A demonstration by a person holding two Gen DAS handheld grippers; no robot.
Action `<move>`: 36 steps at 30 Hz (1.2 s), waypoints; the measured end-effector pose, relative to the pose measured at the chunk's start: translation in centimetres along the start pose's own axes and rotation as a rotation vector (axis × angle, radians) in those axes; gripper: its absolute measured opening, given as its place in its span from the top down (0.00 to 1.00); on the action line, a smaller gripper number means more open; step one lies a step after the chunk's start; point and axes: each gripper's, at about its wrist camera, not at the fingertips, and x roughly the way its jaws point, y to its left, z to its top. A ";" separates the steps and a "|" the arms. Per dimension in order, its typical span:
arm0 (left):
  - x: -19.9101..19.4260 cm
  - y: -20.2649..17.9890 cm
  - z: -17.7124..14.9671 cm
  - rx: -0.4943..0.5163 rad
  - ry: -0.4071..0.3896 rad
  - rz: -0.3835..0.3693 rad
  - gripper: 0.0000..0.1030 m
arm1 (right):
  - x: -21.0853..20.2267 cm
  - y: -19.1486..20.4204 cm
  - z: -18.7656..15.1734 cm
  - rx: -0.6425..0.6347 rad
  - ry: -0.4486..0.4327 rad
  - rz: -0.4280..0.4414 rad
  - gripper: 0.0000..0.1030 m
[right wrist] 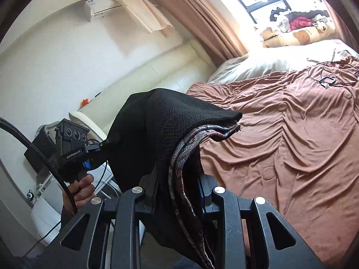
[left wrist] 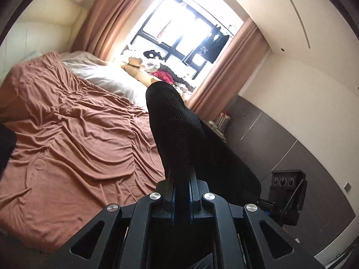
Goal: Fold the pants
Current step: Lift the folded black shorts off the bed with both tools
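The pants [left wrist: 177,132] are black knit cloth, held up in the air between my two grippers above the bed. My left gripper [left wrist: 181,174] is shut on one end of the pants; the cloth stands up over its fingers and hides the tips. My right gripper [right wrist: 177,179] is shut on the other end of the pants [right wrist: 175,121], where a patterned inner band [right wrist: 179,157] shows. The left gripper [right wrist: 105,144] also shows in the right wrist view, clamped on the cloth at the left. The right gripper body [left wrist: 285,192] shows at the right of the left wrist view.
A bed with a rumpled brown cover [left wrist: 74,134] lies below, also in the right wrist view [right wrist: 291,134]. White pillows [left wrist: 107,76] and soft toys [right wrist: 291,29] lie by the window. A cable and small device [right wrist: 327,78] lie on the bed. A dark cabinet wall [left wrist: 291,148] stands at right.
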 end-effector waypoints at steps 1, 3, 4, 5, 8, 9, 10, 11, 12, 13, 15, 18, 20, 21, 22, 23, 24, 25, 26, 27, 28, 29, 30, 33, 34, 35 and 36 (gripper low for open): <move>-0.9 0.1 0.2 -0.002 -0.004 0.011 0.92 | 0.3 0.6 0.1 -0.006 0.001 0.009 0.77; -2.7 0.5 0.6 -0.008 -0.014 0.031 0.92 | 1.0 2.0 0.2 -0.024 0.005 0.025 0.77; -3.7 0.7 0.7 -0.010 -0.019 0.042 0.92 | 1.5 2.5 0.2 -0.035 0.009 0.035 0.77; -4.5 0.9 0.8 -0.011 -0.024 0.052 0.92 | 2.0 3.1 0.2 -0.045 0.015 0.043 0.77; -7.0 1.9 1.4 -0.012 -0.044 0.076 0.92 | 3.7 4.4 0.2 -0.072 0.032 0.071 0.77; -7.7 2.4 1.6 -0.015 -0.050 0.085 0.92 | 4.4 4.7 0.2 -0.077 0.037 0.080 0.77; -8.4 2.8 1.7 -0.013 -0.055 0.097 0.92 | 5.1 5.1 0.2 -0.082 0.042 0.089 0.77; -9.1 3.2 1.7 -0.006 -0.062 0.110 0.92 | 5.8 5.3 0.2 -0.086 0.047 0.097 0.77; -9.8 3.7 1.8 0.001 -0.069 0.123 0.92 | 6.3 5.6 0.2 -0.089 0.050 0.106 0.77; -10.5 4.1 1.8 0.003 -0.074 0.136 0.92 | 7.0 5.7 0.3 -0.093 0.054 0.113 0.77; -11.9 5.4 2.0 -0.001 -0.088 0.161 0.92 | 8.6 6.1 0.5 -0.100 0.065 0.128 0.77; -14.0 7.0 2.6 -0.008 -0.127 0.179 0.92 | 11.0 7.0 0.7 -0.129 0.085 0.142 0.77; -15.0 7.9 3.1 0.002 -0.148 0.190 0.92 | 12.4 7.6 1.1 -0.143 0.091 0.157 0.77; -15.4 8.3 3.3 0.011 -0.156 0.206 0.92 | 13.3 8.0 1.2 -0.152 0.093 0.157 0.77; -15.8 8.8 3.6 0.016 -0.164 0.226 0.92 | 14.3 8.6 1.2 -0.159 0.095 0.157 0.77; -16.3 9.4 3.8 0.020 -0.172 0.233 0.92 | 15.2 8.8 1.4 -0.166 0.096 0.158 0.77; -16.8 10.0 3.9 0.025 -0.182 0.238 0.92 | 16.0 9.2 1.4 -0.169 0.096 0.161 0.77; -17.3 10.6 4.0 0.027 -0.191 0.249 0.92 | 16.9 9.5 1.3 -0.172 0.098 0.163 0.77; -17.7 11.4 4.2 0.023 -0.199 0.258 0.92 | 17.9 9.6 1.5 -0.177 0.102 0.163 0.77; -18.2 12.1 4.4 0.017 -0.208 0.263 0.92 | 18.8 9.9 1.5 -0.182 0.105 0.165 0.77; -18.5 12.9 4.5 0.013 -0.215 0.270 0.92 | 19.7 10.3 1.4 -0.189 0.108 0.170 0.77; -18.9 13.6 4.6 0.013 -0.221 0.282 0.92 | 20.7 10.5 1.4 -0.198 0.109 0.173 0.77; -19.3 14.5 4.7 0.013 -0.228 0.295 0.92 | 21.7 10.9 1.4 -0.207 0.109 0.176 0.77; -20.3 17.0 5.3 0.004 -0.245 0.314 0.92 | 25.0 12.1 1.2 -0.224 0.113 0.183 0.77; -20.6 17.9 5.5 0.001 -0.250 0.325 0.92 | 26.1 12.4 1.2 -0.232 0.116 0.184 0.77; -21.0 18.8 5.6 -0.002 -0.254 0.332 0.92 | 27.2 12.7 1.3 -0.242 0.119 0.189 0.77; -21.3 19.7 5.8 -0.007 -0.257 0.342 0.92 | 28.3 13.1 1.1 -0.250 0.125 0.192 0.77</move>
